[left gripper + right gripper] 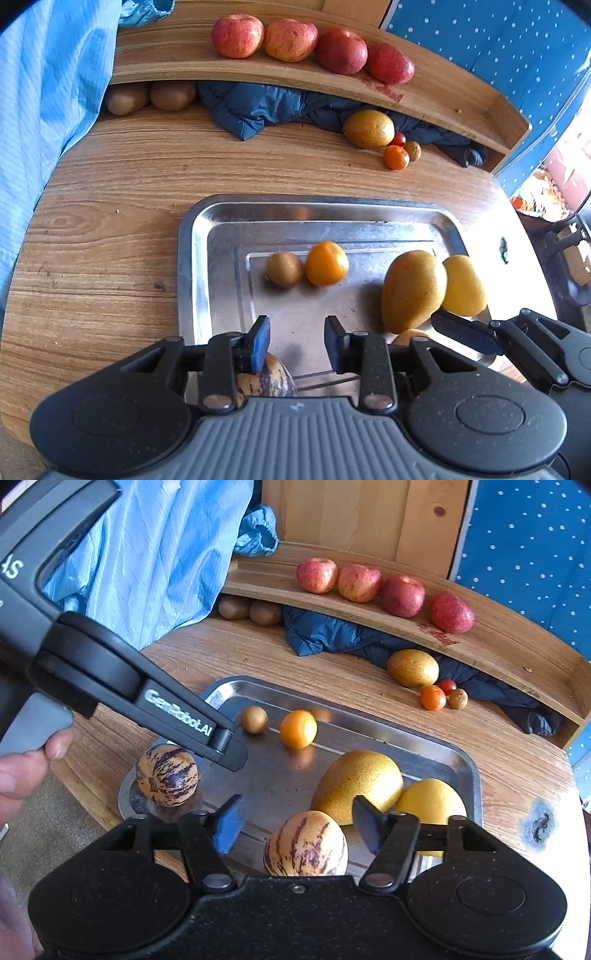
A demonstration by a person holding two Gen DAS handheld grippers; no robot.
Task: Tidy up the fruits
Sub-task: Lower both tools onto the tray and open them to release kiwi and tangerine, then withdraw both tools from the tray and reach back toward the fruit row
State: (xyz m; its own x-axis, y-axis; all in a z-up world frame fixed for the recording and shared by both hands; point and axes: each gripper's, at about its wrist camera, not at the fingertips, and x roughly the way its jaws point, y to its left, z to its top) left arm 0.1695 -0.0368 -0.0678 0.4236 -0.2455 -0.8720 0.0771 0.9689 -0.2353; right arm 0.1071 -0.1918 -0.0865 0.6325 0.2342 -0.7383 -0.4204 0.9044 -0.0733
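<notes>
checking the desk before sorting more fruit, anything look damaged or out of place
A dark scorch-like mark mars the tabletop right of the metal tray, and a red stain smears the shelf near the rightmost apple. A navy jacket is stuffed under the shelf among the fruit.

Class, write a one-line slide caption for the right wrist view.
Open right hand-held gripper above a striped melon on the metal tray; four apples line the wooden shelf behind.

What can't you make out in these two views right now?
- Left wrist view: the striped fruit is mostly hidden under the left gripper.
- Left wrist view: a pale fruit shows only a sliver behind the gripper's finger.
- Right wrist view: the second striped fruit has its base cut off by the right gripper.
</notes>
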